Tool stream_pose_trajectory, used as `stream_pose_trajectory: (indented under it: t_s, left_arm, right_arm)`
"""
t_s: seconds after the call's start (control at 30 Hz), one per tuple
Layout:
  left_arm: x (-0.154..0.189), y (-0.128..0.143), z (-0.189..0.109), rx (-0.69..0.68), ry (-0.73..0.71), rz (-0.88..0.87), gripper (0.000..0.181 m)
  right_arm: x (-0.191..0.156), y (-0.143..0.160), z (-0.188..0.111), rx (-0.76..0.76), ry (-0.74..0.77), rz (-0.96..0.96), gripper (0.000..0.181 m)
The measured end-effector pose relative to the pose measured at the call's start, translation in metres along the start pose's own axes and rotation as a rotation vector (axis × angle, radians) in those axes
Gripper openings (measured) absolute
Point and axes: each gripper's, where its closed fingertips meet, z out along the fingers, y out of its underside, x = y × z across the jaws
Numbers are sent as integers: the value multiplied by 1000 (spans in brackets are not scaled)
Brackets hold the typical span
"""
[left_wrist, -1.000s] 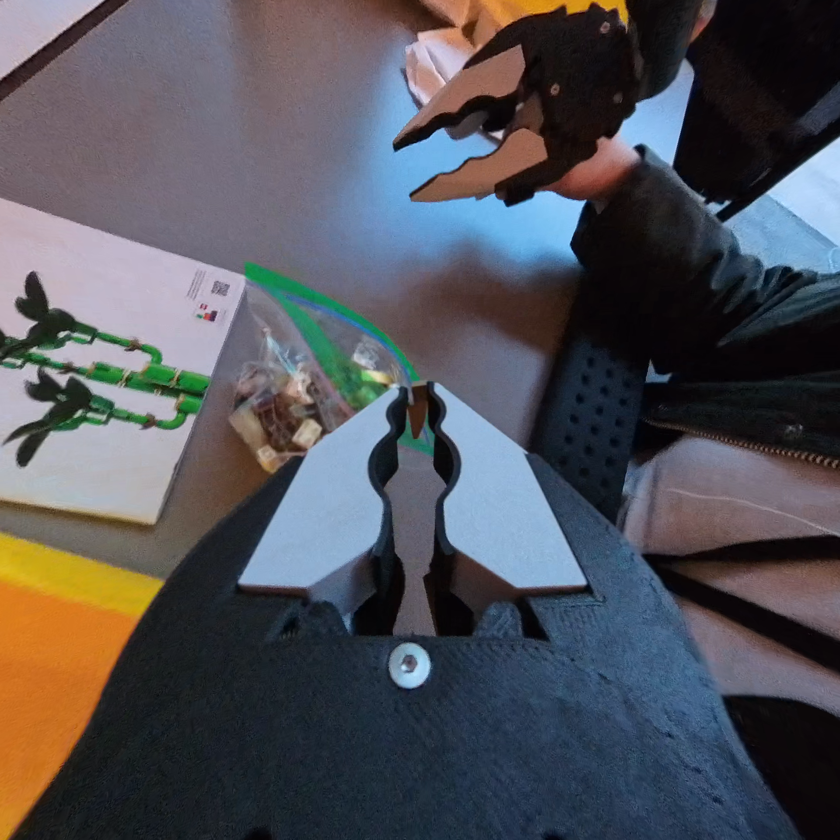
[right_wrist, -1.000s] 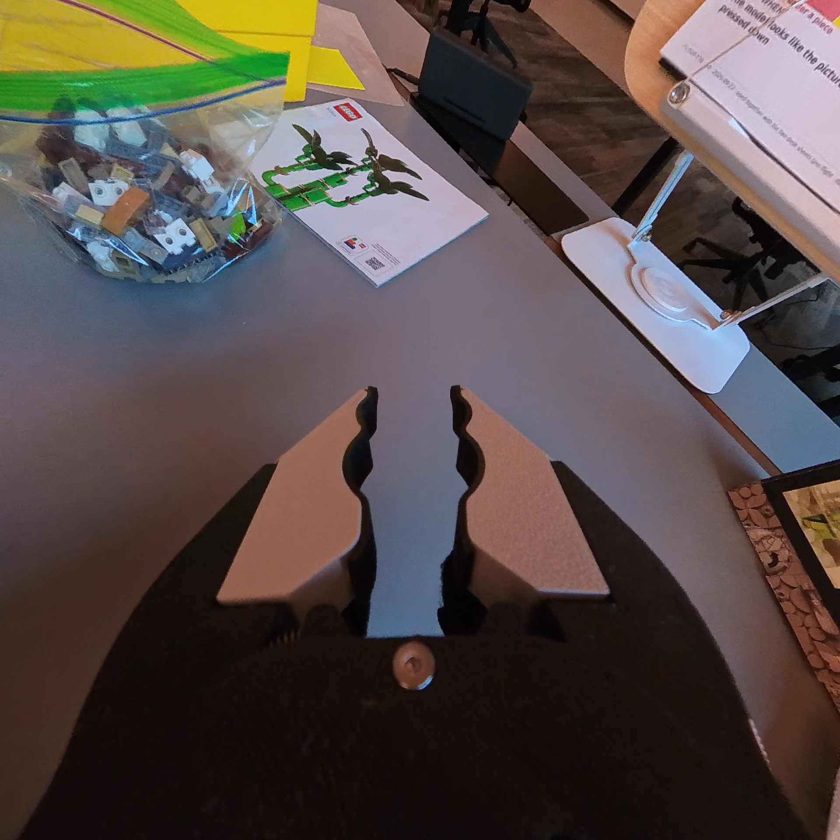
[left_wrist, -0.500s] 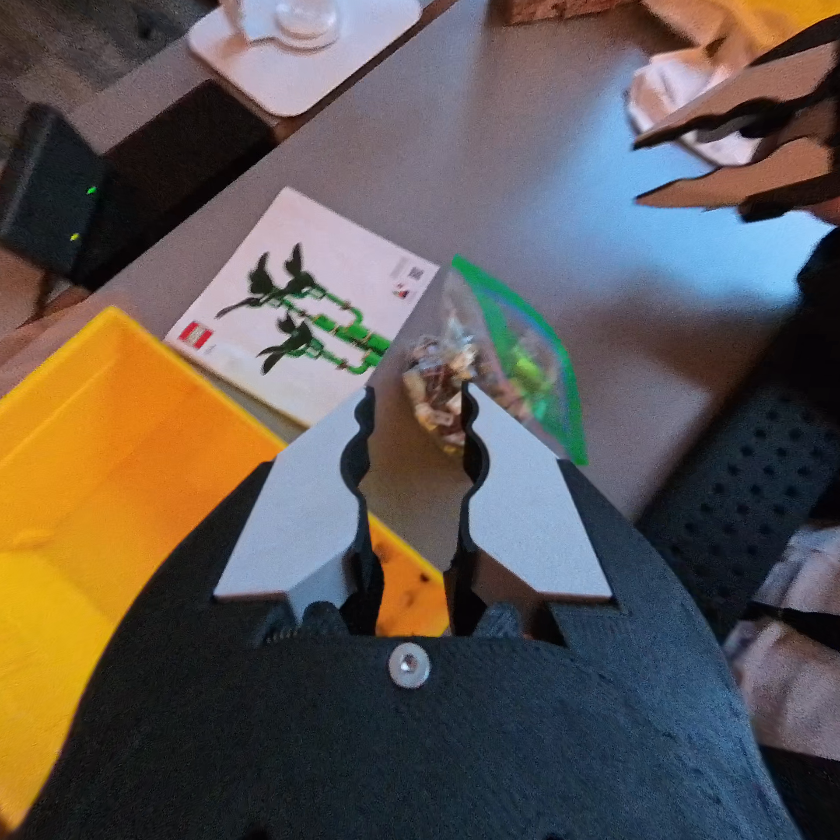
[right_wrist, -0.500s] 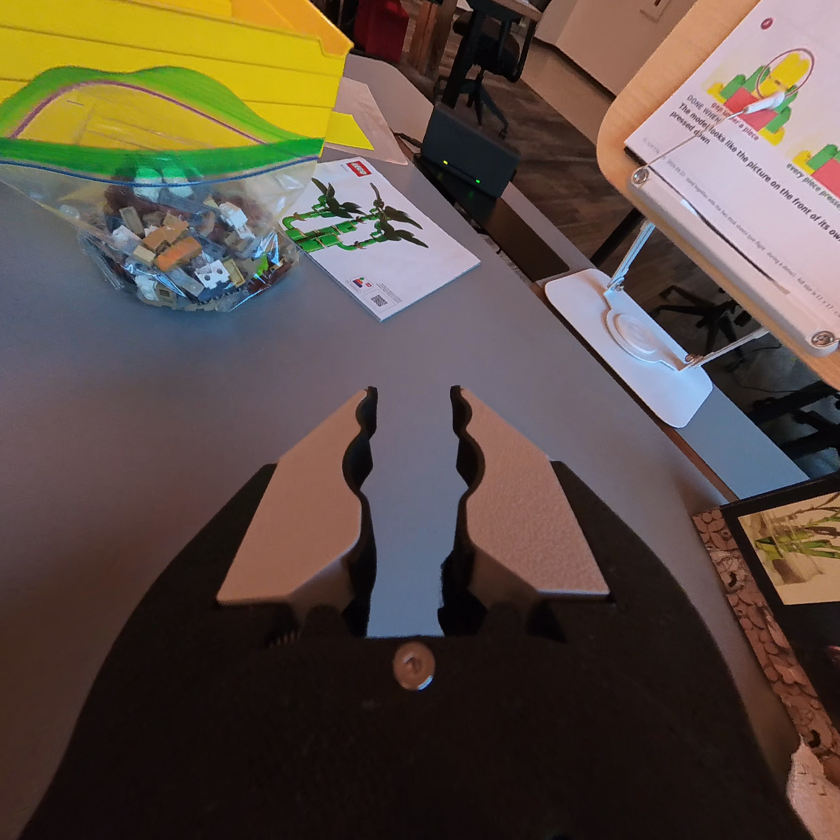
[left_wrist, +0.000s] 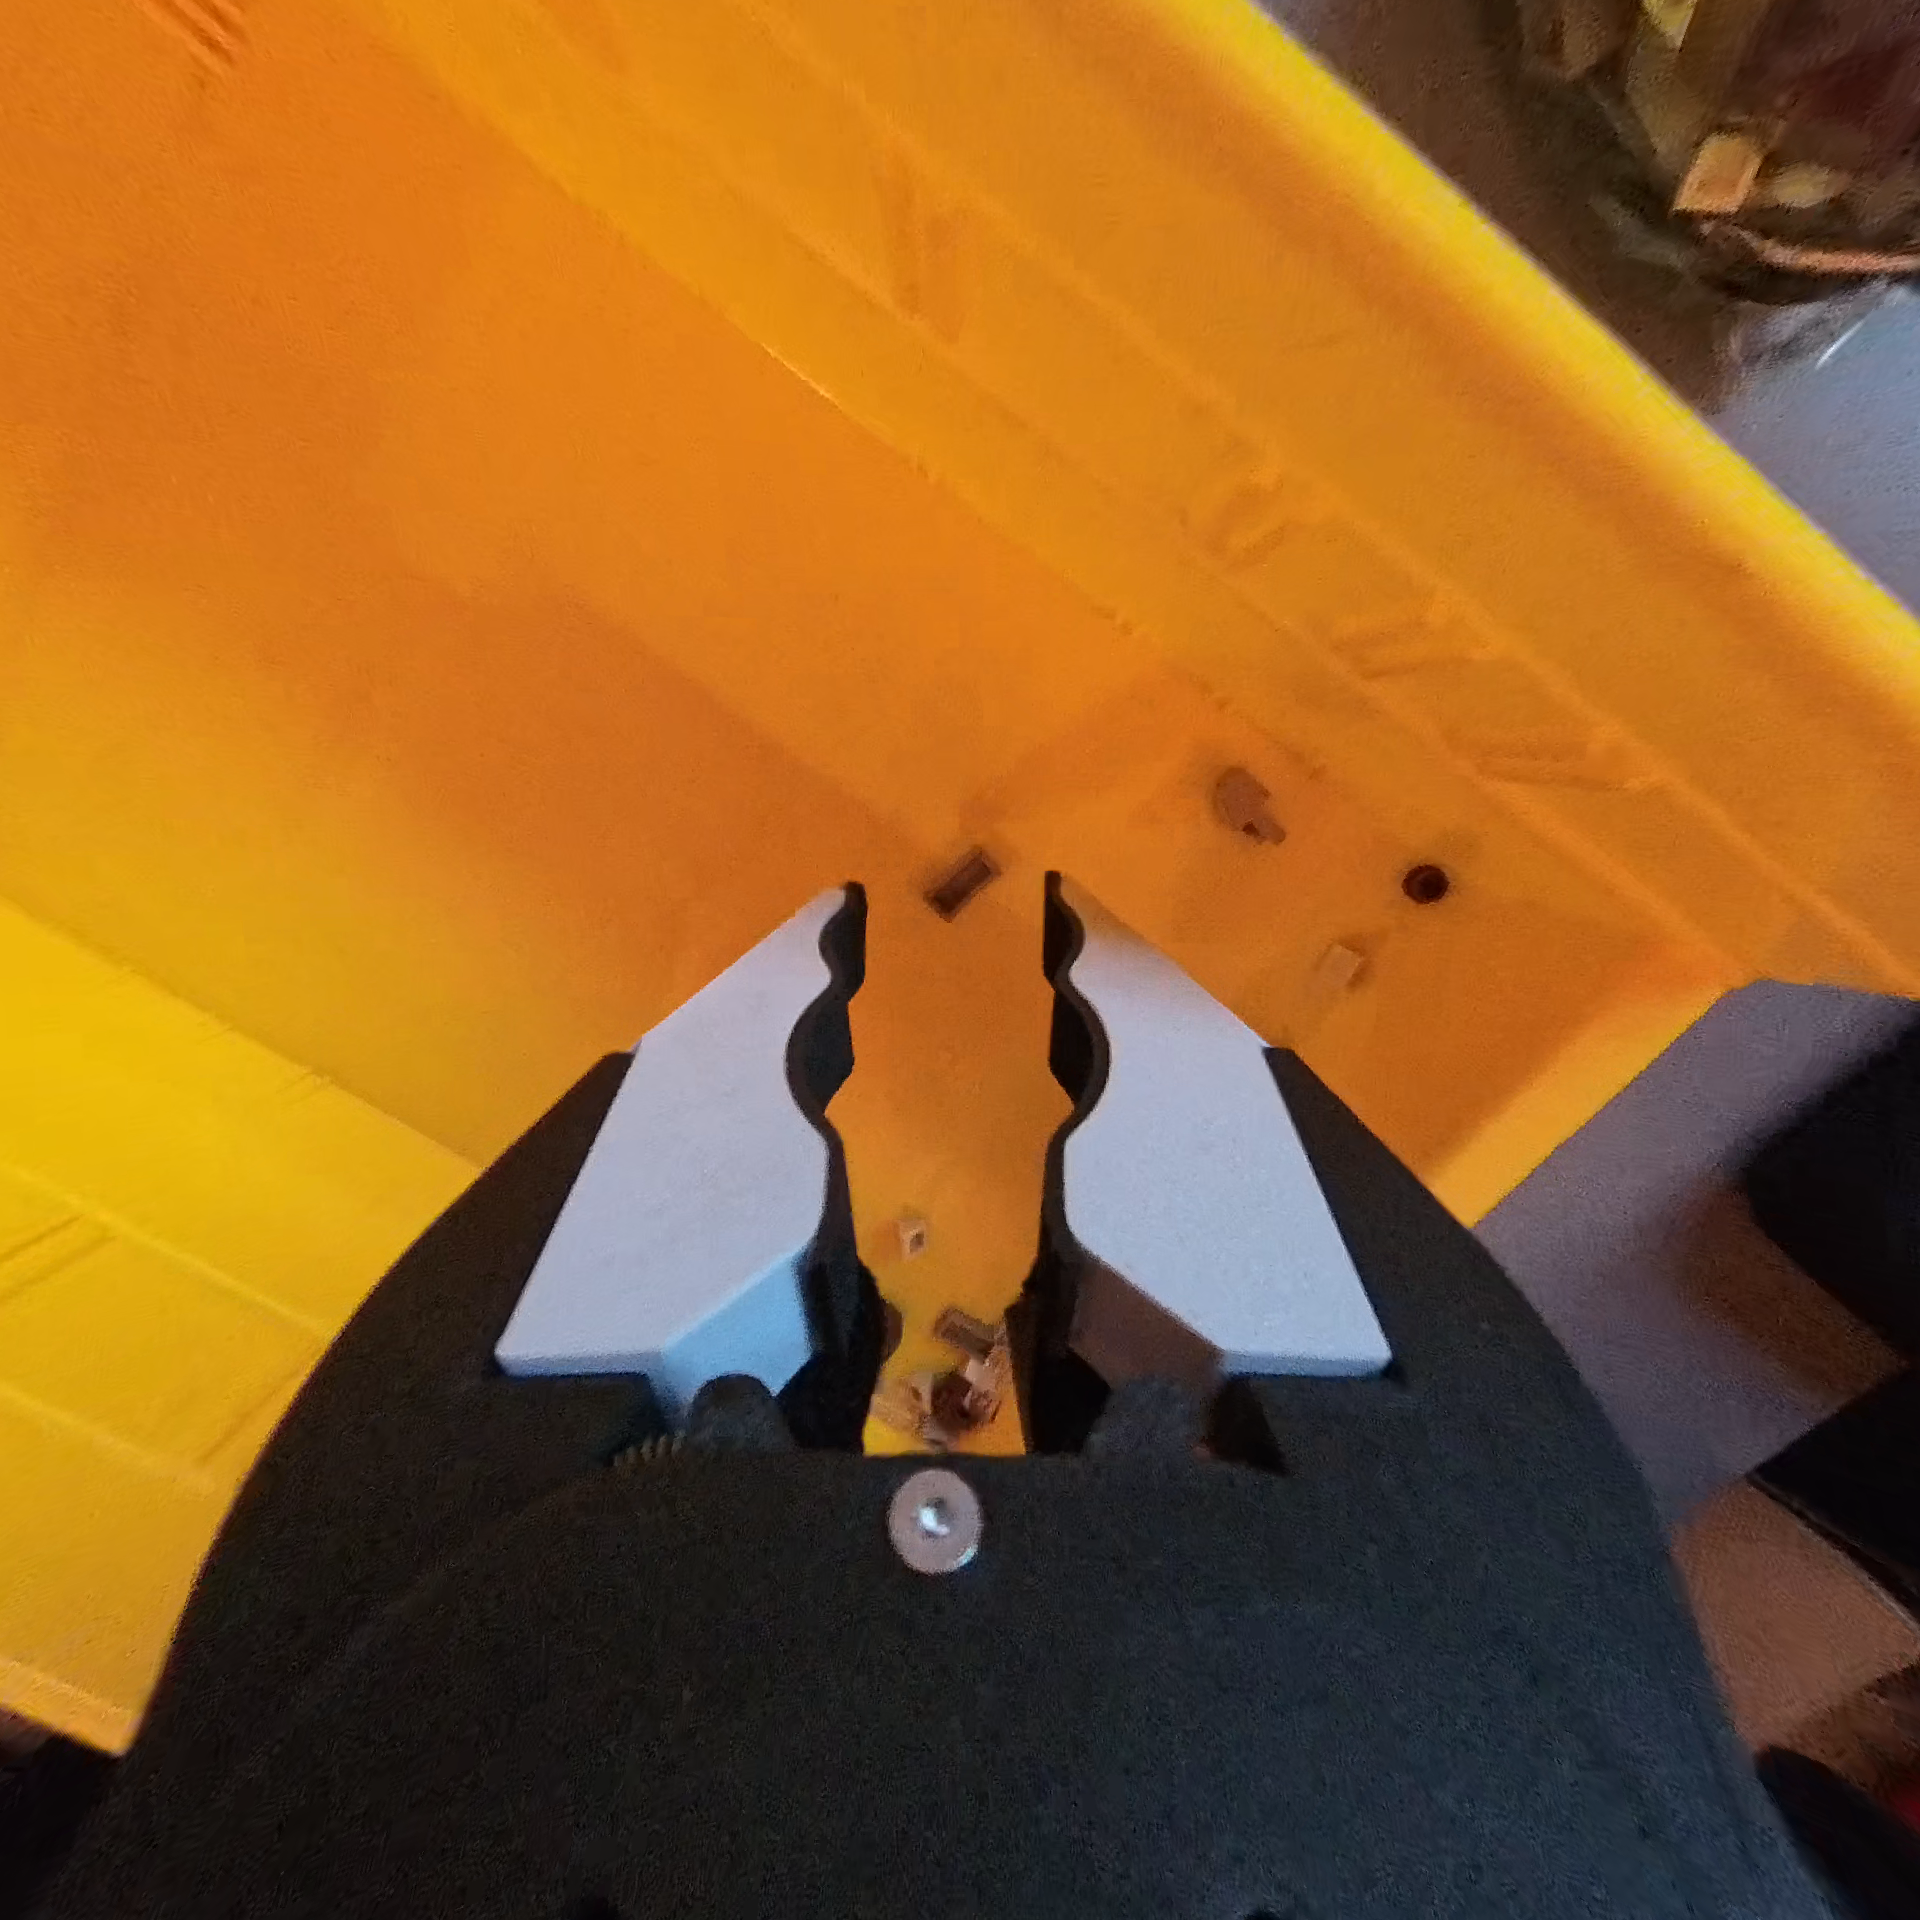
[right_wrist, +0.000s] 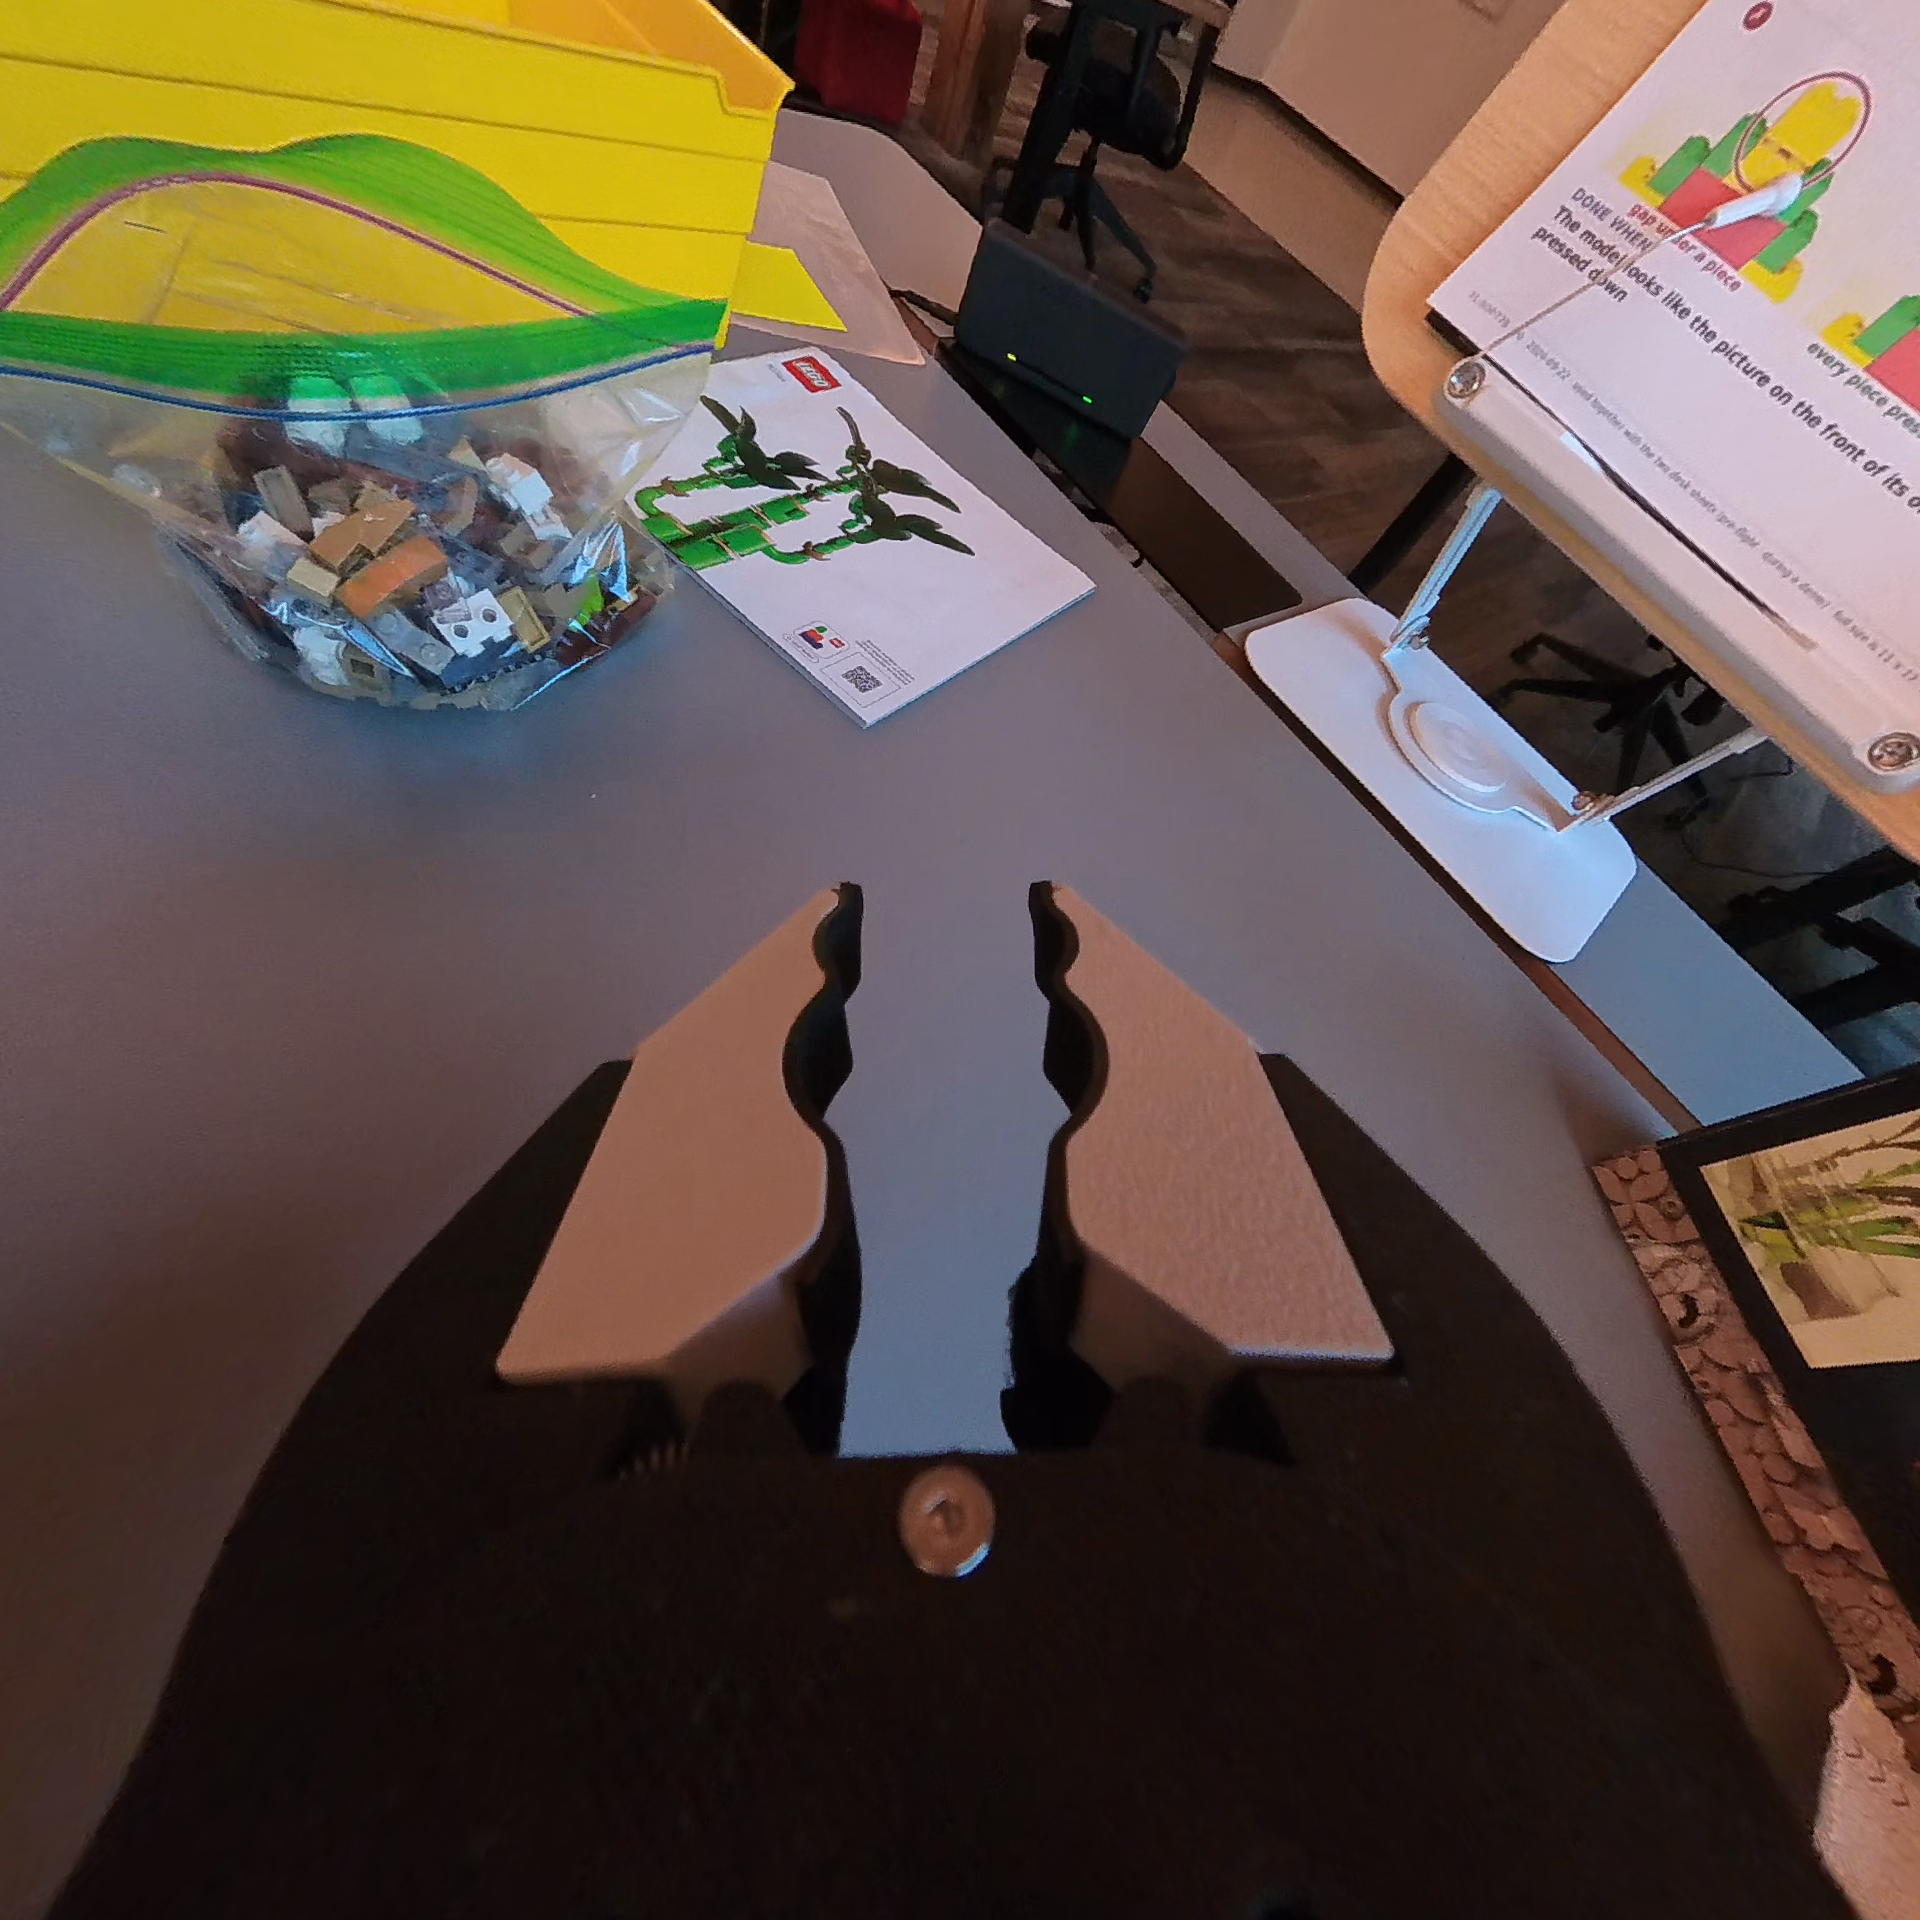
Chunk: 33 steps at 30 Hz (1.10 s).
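Both tools empty, jaws apart.
Left tool hangs over small loose bricks in the yellow plastic bin; right tool above the grey table, near the clear zip bag of bricks.

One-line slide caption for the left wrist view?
Open left claw hovers inside yellow bin, above scattered small bricks.

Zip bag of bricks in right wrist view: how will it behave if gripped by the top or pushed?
The zip bag of bricks is thin clear film, so it is likely floppy. Gripped by its green zip strip, it would probably sag as the loose bricks slump low. Pushed on the grey table, it would likely deform and drag, not roll.
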Motion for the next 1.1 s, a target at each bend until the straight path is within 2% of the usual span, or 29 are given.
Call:
stream_pose_trajectory:
  t_s: [0.13,0.2,0.27,0.3,0.43,0.5,0.57,0.67,0.73,0.83,0.93,1.0,1.1]
  left_arm:
    - [-4,11,11,-66,-26,62,30]
    - [1,8,13,-51,1,75,23]
    - [9,8,14,-49,31,106,6]
    - [9,8,13,-53,26,117,6]
    - [-13,12,2,-80,-106,49,6]
    - [-4,-11,-21,38,-92,3,6]
    - [22,-52,-56,213,-36,-9,6]
    - [96,-119,-101,445,183,50,6]
    - [139,-148,-105,478,299,80,6]
    - [151,-168,-79,404,274,61,6]
    - [149,-170,-55,317,281,14,11]
    - [148,-170,-54,300,315,-14,42]
    - [126,-173,-73,381,249,-56,42]
  right_arm:
    - [1,3,1,-8,1,8,32]
    - [1,4,2,-16,-2,7,32]
    - [0,6,2,-24,-5,3,32]
    - [-1,6,3,-28,-6,1,32]
    - [-1,6,2,-27,-5,-2,32]
    - [0,7,3,-28,-4,2,32]
    - [-1,9,4,-36,-9,4,32]
    - [-3,10,5,-51,-11,-14,32]
    - [-4,10,6,-55,-10,-24,32]
    - [-3,10,5,-52,-11,-19,32]
    - [-2,9,4,-41,-10,-12,32]
    - [-2,8,3,-38,-10,-16,32]
    - [-4,8,3,-46,-10,-33,32]
